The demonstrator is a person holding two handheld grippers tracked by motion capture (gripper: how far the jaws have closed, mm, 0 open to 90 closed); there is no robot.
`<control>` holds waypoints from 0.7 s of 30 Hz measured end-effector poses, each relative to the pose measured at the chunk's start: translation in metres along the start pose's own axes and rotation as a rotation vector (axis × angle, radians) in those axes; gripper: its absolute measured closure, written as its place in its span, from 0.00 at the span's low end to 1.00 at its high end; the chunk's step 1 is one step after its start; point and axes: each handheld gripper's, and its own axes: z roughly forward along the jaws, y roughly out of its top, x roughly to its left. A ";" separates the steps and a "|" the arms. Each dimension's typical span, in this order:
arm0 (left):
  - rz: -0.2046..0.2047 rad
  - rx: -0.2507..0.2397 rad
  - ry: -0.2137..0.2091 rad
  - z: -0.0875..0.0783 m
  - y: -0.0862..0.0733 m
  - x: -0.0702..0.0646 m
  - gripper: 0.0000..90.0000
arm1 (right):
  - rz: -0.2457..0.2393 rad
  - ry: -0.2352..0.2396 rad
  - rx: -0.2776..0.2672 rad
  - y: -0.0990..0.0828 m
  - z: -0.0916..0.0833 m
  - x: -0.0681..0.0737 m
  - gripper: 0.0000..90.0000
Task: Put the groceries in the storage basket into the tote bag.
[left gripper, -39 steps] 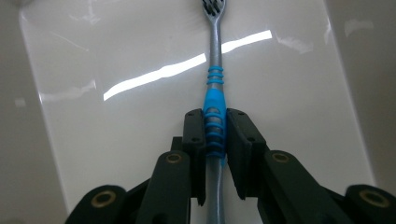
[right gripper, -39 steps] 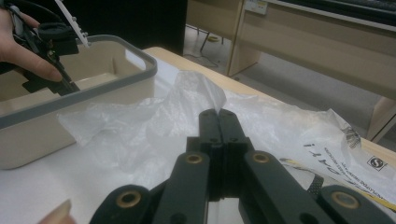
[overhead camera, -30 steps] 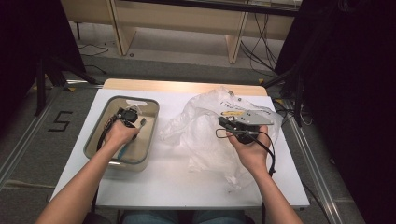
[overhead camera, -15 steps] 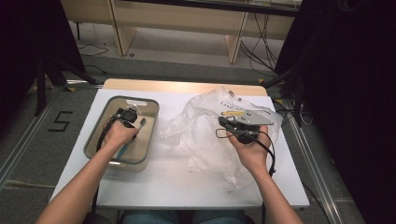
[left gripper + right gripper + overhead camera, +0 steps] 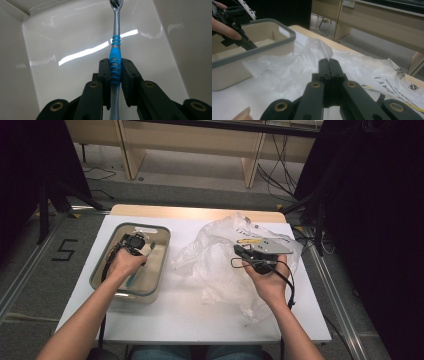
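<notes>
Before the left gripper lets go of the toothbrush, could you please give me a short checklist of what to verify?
1. Left gripper jaws clamp the toothbrush on its blue grip: ok.
2. Toothbrush is inside the grey-rimmed bin, head toward the floor of the bin: ok.
3. Whether the brush head touches the floor of the bin: cannot tell.
4. Right gripper jaws are shut on a fold of the clear plastic bag: ok.
5. Bag lies on the white table, beside the bin and outside it: ok.
6. Bin sits flat on the table, away from the edge: ok.
</notes>
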 end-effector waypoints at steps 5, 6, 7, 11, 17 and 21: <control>-0.006 -0.033 -0.010 -0.005 0.000 -0.001 0.87 | 0.001 0.000 0.001 0.000 0.000 0.000 1.00; -0.009 -0.042 -0.011 -0.005 0.001 -0.001 0.87 | 0.000 0.000 0.001 0.000 0.000 0.000 1.00; -0.010 -0.049 -0.010 -0.006 0.001 -0.001 0.87 | 0.001 0.000 0.001 0.000 0.000 0.000 1.00; -0.016 -0.074 -0.013 -0.009 0.001 -0.001 0.87 | 0.000 0.001 0.001 0.000 0.000 0.000 1.00; -0.016 -0.102 -0.011 -0.014 0.000 -0.001 0.87 | -0.001 0.001 0.001 0.000 0.000 0.000 1.00; -0.012 -0.130 -0.011 -0.018 0.000 -0.001 0.87 | 0.000 0.000 0.000 0.000 0.000 0.000 1.00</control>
